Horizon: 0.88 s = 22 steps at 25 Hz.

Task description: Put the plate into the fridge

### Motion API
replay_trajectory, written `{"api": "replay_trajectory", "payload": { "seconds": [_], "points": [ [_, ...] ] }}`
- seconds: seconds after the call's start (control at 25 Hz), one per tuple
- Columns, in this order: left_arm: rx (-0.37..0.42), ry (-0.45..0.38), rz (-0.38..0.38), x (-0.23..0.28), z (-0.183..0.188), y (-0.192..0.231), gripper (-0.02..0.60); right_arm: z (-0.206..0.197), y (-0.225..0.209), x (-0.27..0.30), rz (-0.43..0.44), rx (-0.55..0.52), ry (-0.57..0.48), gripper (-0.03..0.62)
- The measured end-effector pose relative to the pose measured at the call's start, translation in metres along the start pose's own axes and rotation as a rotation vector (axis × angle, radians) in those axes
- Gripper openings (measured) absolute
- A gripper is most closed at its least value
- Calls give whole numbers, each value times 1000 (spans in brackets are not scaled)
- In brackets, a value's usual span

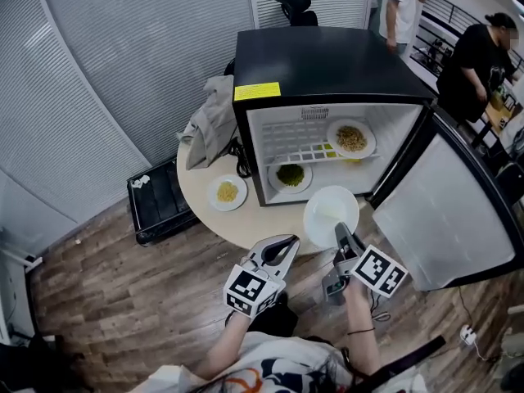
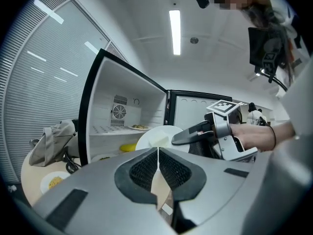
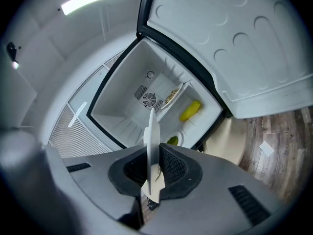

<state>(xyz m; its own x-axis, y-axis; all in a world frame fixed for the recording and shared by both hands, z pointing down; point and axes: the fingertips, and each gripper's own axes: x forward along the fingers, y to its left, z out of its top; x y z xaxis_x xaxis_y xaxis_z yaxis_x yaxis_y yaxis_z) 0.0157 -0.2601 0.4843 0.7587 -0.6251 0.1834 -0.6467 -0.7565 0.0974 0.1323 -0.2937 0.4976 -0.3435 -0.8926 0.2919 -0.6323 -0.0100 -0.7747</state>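
The right tool (image 3: 152, 166) is pinching the near rim of the white plate (image 1: 327, 214). The plate juts out ahead of it, roughly level, above the near edge of the round surface (image 1: 196, 188) and just short of the open fridge (image 1: 327, 64). The left tool (image 2: 158, 153), beside the right one, has its jaws pressed together on nothing. Ahead of both tools, 2 plates of food sit inside the fridge, 1 on the shelf and 1 on the floor below. The plate looks stiff, smooth and breakable, and a pale block (image 2: 160, 140) rides on it, so an edge pinch will likely lever and slip. Keeping it level, with the rim deep between the pads, seems the safest hold
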Motion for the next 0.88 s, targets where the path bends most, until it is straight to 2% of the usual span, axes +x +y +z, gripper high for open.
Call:
{"api": "replay_trajectory", "payload": {
  "seconds": [0.28, 0.52, 0.68, 0.88],
  "points": [
    [2, -14, -21, 8, 5, 34, 11, 35, 24, 45, 42, 15, -42, 32],
    [-7, -19, -32, 18, 7, 55, 11, 49, 37, 83, 37, 23, -13, 32],
    [-12, -22, -48, 27, 10, 60, 11, 60, 51, 116, 83, 0, -4, 32],
    [-12, -20, -69, 39, 10, 63, 11, 67, 49, 153, 85, 63, 19, 32]
  ]
}}
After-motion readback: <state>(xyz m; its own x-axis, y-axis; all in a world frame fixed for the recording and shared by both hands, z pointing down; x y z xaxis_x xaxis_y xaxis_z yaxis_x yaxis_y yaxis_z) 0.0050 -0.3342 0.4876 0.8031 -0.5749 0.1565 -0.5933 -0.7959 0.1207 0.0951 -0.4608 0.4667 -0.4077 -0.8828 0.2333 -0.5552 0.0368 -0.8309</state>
